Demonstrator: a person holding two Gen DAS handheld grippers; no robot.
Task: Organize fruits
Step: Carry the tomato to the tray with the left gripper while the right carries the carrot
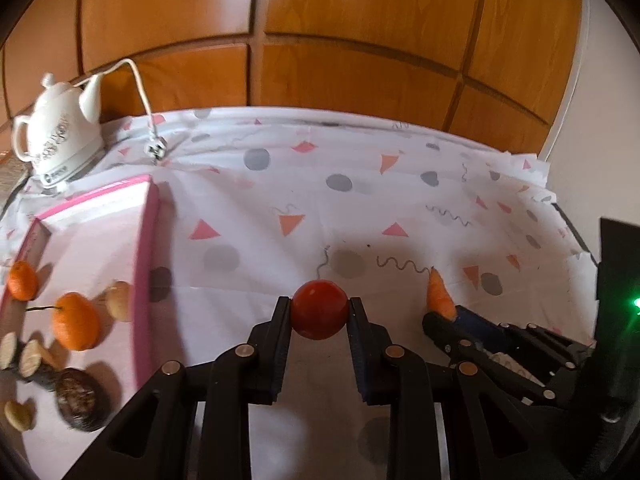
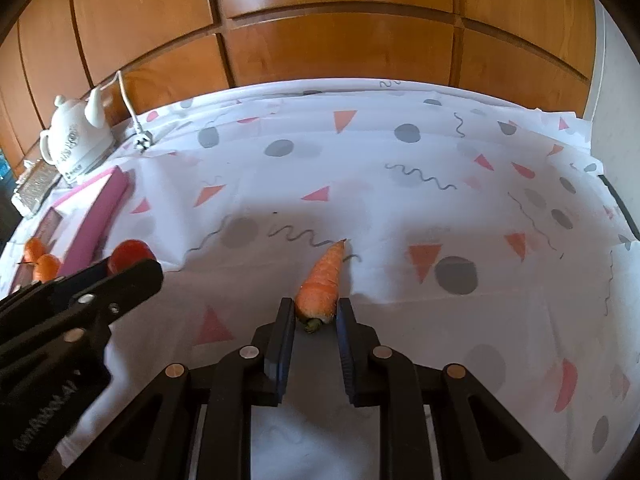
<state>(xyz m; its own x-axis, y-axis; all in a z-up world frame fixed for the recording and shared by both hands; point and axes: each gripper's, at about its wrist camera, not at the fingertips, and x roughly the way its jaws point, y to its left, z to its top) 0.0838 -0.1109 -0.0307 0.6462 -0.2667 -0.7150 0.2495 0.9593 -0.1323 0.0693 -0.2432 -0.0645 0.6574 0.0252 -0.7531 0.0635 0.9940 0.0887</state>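
My left gripper (image 1: 320, 308) is shut on a red tomato (image 1: 319, 310), held over the patterned cloth; the tomato also shows in the right wrist view (image 2: 132, 254). My right gripper (image 2: 316, 310) is shut on the thick end of an orange carrot (image 2: 323, 280), its tip pointing away; the carrot also shows in the left wrist view (image 1: 439, 294). A pink-edged tray (image 1: 146, 260) at the left holds two tangerines (image 1: 76, 320), a brown round fruit (image 1: 82, 404), a small pale fruit (image 1: 118, 298) and cut pieces.
A white electric kettle (image 1: 60, 132) with its cord and plug (image 1: 154, 148) stands at the back left. A wooden panel wall (image 1: 320, 32) runs behind the table. The cloth-covered table (image 2: 440, 200) stretches to the right.
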